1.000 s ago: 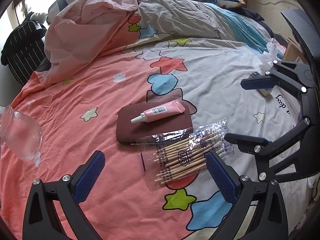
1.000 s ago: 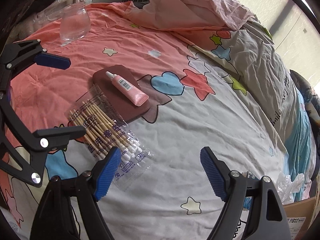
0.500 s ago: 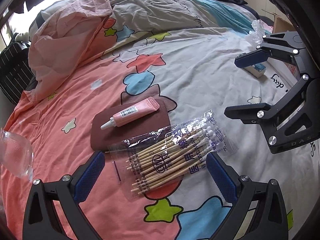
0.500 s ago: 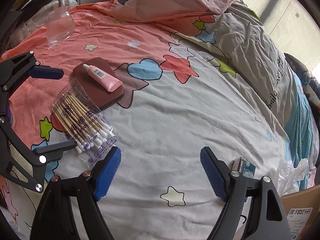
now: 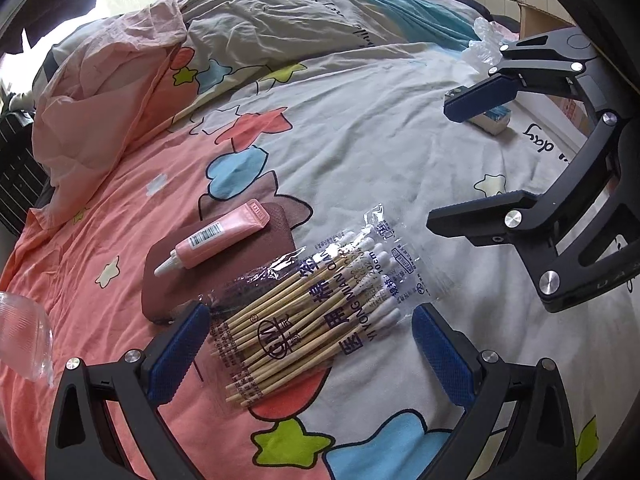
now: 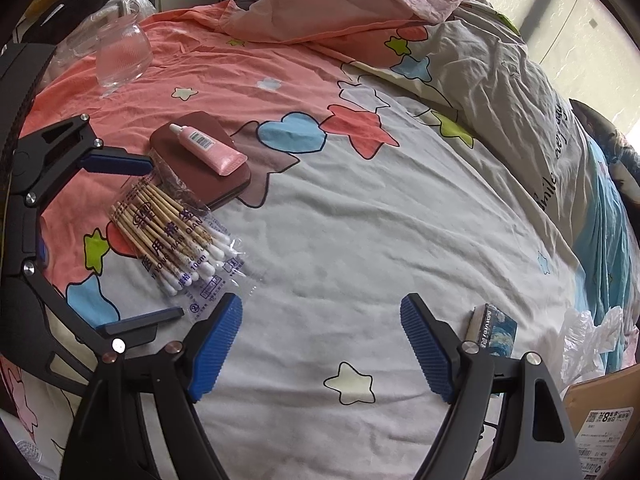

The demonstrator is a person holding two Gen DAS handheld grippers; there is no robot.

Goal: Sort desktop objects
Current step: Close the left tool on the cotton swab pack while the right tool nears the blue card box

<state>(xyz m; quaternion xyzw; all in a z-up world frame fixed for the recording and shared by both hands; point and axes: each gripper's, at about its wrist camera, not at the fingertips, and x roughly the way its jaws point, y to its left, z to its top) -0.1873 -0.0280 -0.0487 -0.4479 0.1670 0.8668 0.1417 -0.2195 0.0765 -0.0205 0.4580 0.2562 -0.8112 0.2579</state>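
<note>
Down on the bedspread [image 5: 360,120], both grippers hang with their fingers spread wide and nothing between the pads. The left gripper [image 5: 310,350] sits over the swab pack [image 5: 320,312], one blue pad to each side of the bag; whether the pads touch the plastic cannot be told. The pack's top left corner overlaps the brown case [image 5: 224,272], and the pink tube [image 5: 218,238] lies slantwise on top of that case, nozzle pointing down-left in the left view. The right gripper [image 6: 322,346] hovers over bare pale sheet, its left pad just beside the swab pack's [image 6: 176,236] cotton end. A small box [image 6: 494,330] lies just beside the outer face of its right finger. The glass jug [image 6: 120,52] stands well apart on the pink part of the sheet, beyond the case [image 6: 204,160] and tube [image 6: 208,150]. Crumpled plastic [image 6: 588,336] and a cardboard box [image 6: 600,420] sit at the bed's right edge.
</note>
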